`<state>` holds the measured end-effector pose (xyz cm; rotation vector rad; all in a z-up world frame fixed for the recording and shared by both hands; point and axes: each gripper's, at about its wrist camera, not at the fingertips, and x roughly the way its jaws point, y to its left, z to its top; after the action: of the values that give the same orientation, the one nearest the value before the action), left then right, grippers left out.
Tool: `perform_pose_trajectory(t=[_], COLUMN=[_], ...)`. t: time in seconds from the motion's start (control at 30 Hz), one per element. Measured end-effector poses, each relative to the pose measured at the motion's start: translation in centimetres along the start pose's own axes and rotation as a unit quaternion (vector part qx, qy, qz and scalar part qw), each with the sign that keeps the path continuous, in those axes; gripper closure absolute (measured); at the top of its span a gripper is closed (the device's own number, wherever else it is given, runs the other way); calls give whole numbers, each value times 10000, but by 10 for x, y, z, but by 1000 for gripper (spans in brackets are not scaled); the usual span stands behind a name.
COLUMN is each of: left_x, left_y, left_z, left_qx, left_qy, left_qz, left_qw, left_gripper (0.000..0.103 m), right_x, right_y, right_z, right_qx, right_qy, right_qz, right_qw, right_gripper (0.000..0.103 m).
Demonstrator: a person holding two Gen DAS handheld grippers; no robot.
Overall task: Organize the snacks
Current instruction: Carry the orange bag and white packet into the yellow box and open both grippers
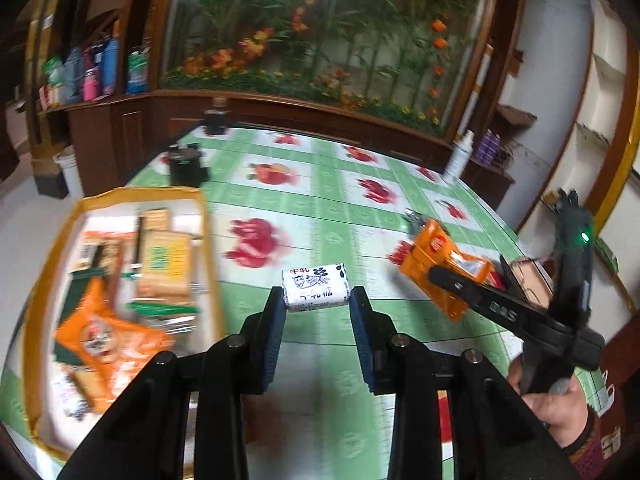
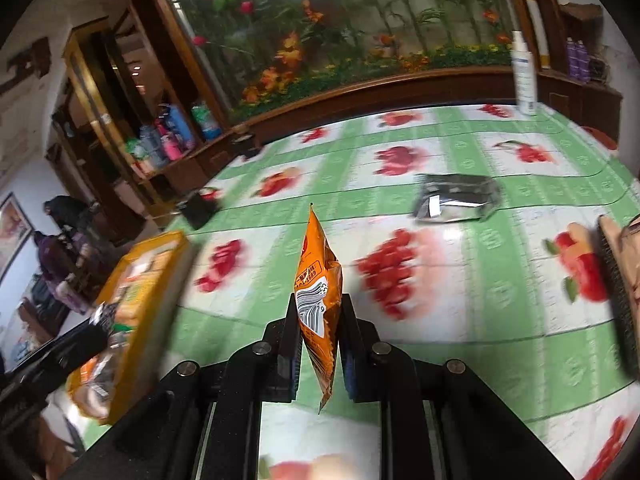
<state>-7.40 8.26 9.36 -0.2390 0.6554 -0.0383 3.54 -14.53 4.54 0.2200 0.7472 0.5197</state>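
Note:
My left gripper point(image 1: 316, 298) is shut on a small white candy packet point(image 1: 314, 286) with black and red print, held at its fingertips above the tablecloth. My right gripper point(image 2: 319, 312) is shut on an orange snack packet point(image 2: 318, 280) with a barcode, held upright on edge; it also shows in the left wrist view point(image 1: 440, 264) at the right. A yellow-rimmed tray point(image 1: 208, 232) at the left holds several snack packets, among them an orange one point(image 1: 100, 336) and cracker packs point(image 1: 164, 264). The tray also shows in the right wrist view point(image 2: 168, 252).
A silver foil packet point(image 2: 456, 198) lies on the green fruit-print tablecloth point(image 1: 320, 188). A white spray bottle point(image 2: 524, 76) stands at the far edge. Dark boxes point(image 1: 186, 164) stand at the far left of the table. A brush-like object point(image 2: 618, 280) lies at the right edge.

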Motion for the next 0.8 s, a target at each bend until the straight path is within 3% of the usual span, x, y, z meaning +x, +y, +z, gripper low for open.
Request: perform_pose_trajectory(t=[0.27,0.57,0.73,0.8], left_x=[-31,-31,-32,-31], left_y=[81,141,147,146], left_z=[-15,-45,-49,-47], left_qx=[-517,-900,-969,-933], left_qy=[-178,-177,-266,-261], left_qz=[555,1039,959,934], left_qw=[9970,9904,9903,9909], left_gripper=[71,71,71,71], right_x=[4,50,90,104], right_y=[71,182,219,232], right_z=[-8,-15,-18,-16], right_qx=[-315,-900,-1006,-1133], right_qy=[51,485,812,838], right_qz=[692,1387,1426,1244], right_qw=[9971,9850,9813,9822], right_gripper=[85,85,85,85])
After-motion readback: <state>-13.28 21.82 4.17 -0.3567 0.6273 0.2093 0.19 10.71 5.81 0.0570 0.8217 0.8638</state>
